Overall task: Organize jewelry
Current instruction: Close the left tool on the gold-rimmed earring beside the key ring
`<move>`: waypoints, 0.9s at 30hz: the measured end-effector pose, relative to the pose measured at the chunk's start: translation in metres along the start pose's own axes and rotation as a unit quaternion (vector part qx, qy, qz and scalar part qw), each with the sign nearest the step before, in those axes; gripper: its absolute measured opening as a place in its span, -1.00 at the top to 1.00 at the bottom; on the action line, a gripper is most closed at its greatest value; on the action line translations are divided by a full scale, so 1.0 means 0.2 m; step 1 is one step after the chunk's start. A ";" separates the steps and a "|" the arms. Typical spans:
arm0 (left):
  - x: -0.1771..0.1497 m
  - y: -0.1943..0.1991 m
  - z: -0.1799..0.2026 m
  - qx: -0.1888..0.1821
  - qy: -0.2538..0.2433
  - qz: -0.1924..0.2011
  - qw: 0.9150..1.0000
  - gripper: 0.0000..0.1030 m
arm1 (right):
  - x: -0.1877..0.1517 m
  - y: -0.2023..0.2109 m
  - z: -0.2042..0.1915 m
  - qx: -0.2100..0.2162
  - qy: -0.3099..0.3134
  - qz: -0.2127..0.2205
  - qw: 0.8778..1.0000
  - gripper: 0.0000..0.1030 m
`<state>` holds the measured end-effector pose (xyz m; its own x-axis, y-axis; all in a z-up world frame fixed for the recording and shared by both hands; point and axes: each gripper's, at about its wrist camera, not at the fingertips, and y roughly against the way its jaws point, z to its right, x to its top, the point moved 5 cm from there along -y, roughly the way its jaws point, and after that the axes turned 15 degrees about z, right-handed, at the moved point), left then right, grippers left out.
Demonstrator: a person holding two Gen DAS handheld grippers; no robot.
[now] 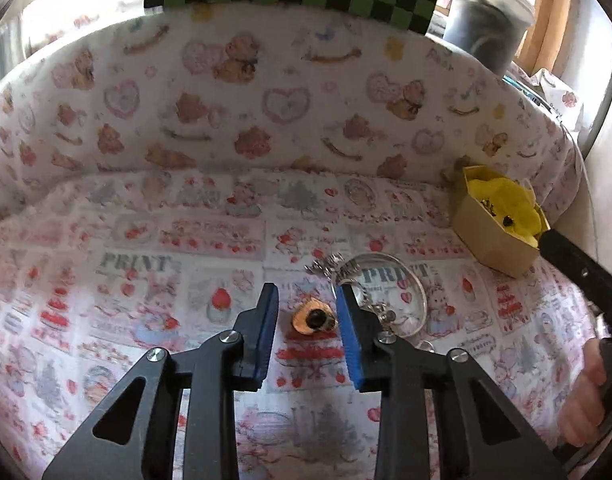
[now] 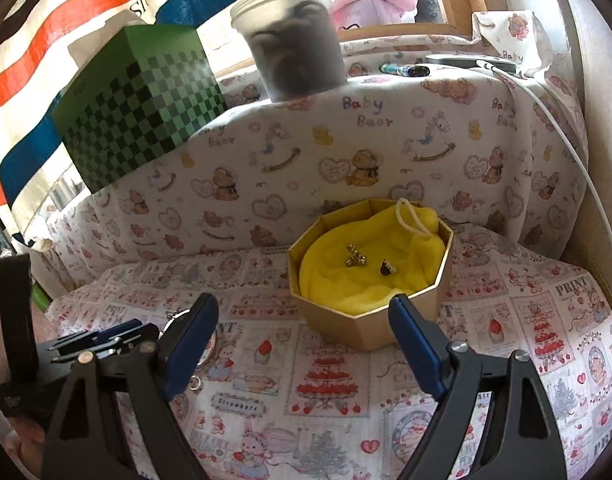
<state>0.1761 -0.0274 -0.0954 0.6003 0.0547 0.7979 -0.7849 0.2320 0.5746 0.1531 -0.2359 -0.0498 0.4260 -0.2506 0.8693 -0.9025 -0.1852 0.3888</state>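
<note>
My left gripper is open, its blue pads on either side of a small orange earring with a dark centre lying on the printed cloth. A silver bangle with a chain lies just right of the right pad. A gold octagonal box lined with yellow cloth sits at the right. In the right wrist view the box stands just ahead, holding a gold earring pair and a dark earring. My right gripper is open and empty before the box.
A padded wall covered in bear-print fabric rises behind the work surface. On top stand a green checkered box and a lidded plastic tub. A white cable runs down the right side. The left gripper shows at the lower left.
</note>
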 end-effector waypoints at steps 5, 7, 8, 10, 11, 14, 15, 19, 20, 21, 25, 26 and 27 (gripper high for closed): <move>-0.01 -0.02 0.00 0.000 0.004 -0.010 1.000 0.67 | 0.00 0.00 0.00 -0.005 0.005 -0.002 1.000 -0.66; -0.01 -0.01 0.00 0.000 0.006 -0.013 1.000 0.71 | 0.00 -0.01 0.00 -0.008 0.009 -0.002 1.000 -0.66; -0.01 0.00 0.00 0.003 0.004 -0.011 1.000 0.71 | 0.00 -0.01 0.00 -0.009 0.009 -0.002 1.000 -0.66; -0.01 0.03 0.00 0.006 0.002 -0.006 1.000 0.87 | 0.00 0.00 0.00 -0.006 0.010 -0.005 1.000 -0.66; 0.00 0.05 0.00 0.007 0.002 -0.003 1.000 0.87 | 0.00 -0.01 -0.01 -0.003 0.012 -0.008 1.000 -0.66; 0.02 0.13 -0.02 0.004 0.011 0.009 1.000 0.87 | -0.02 0.00 -0.04 0.007 0.021 -0.017 1.000 -0.66; 0.04 0.15 -0.02 0.004 0.016 0.014 1.000 0.87 | -0.02 0.01 -0.07 0.011 0.030 -0.016 0.999 -0.66; 0.08 0.24 -0.05 -0.004 0.032 0.033 0.999 0.87 | -0.06 0.03 -0.19 0.036 0.070 -0.021 0.997 -0.66; 0.10 0.26 -0.06 -0.004 0.038 0.037 0.999 0.87 | -0.07 0.03 -0.22 0.041 0.079 -0.030 0.996 -0.66; 0.11 0.28 -0.07 -0.001 0.041 0.041 0.998 0.87 | -0.09 0.03 -0.24 0.044 0.086 -0.042 0.994 -0.66; 0.15 0.35 -0.11 0.023 0.030 0.062 0.997 0.87 | -0.16 0.00 -0.33 0.044 0.112 -0.093 0.988 -0.40; 0.16 0.35 -0.10 0.033 0.019 0.063 0.997 0.87 | -0.18 -0.02 -0.35 0.047 0.117 -0.106 0.986 -0.28; 0.16 0.36 -0.11 0.044 0.012 0.070 0.996 0.87 | -0.20 -0.04 -0.37 0.047 0.126 -0.121 0.983 -0.16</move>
<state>0.1419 0.0128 -0.0318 0.4858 0.1041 0.8678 -0.8714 0.1344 0.4717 0.1377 -0.1545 -0.0649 0.5882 0.0531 0.8070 -0.7610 -0.3014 0.5745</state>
